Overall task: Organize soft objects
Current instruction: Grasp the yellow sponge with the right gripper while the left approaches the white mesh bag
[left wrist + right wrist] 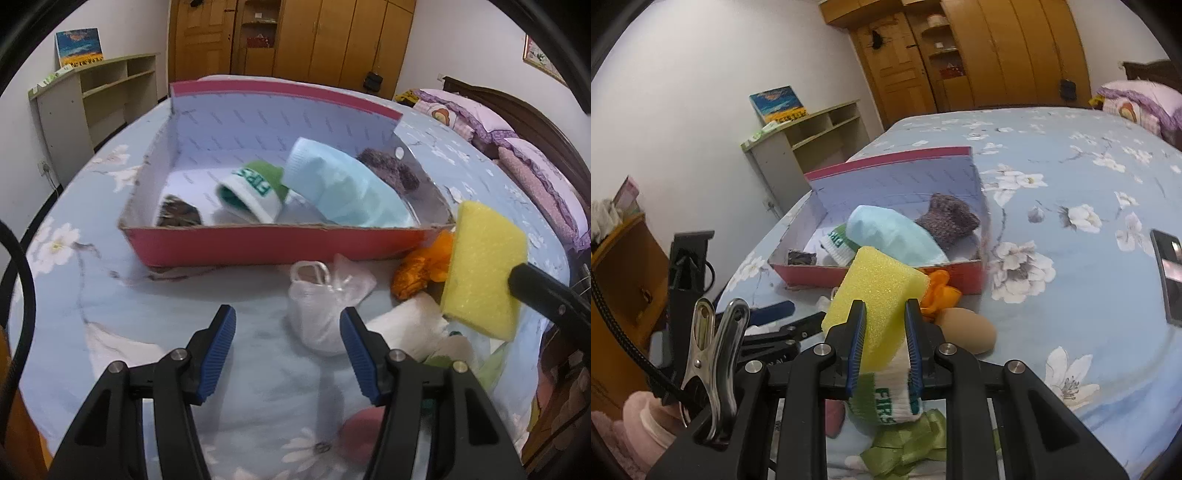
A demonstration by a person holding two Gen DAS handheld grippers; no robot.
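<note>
I pinch the yellow foam sponge block (pixel 875 306) in my right gripper (pixel 884 332), bound for the red cardboard box (pixel 886 275) at twelve o'clock; left gripper (pixel 288 354) jaws spread, empty.

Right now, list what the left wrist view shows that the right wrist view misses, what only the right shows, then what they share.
Only the left wrist view: the white plastic bag lying in front of the open left tool, and the pillows by the headboard.

Only the right wrist view: the phone, the tan egg-shaped thing, and the metal clip.

Both: the red box of soft items, and the yellow sponge pinched in the right tool.
</note>
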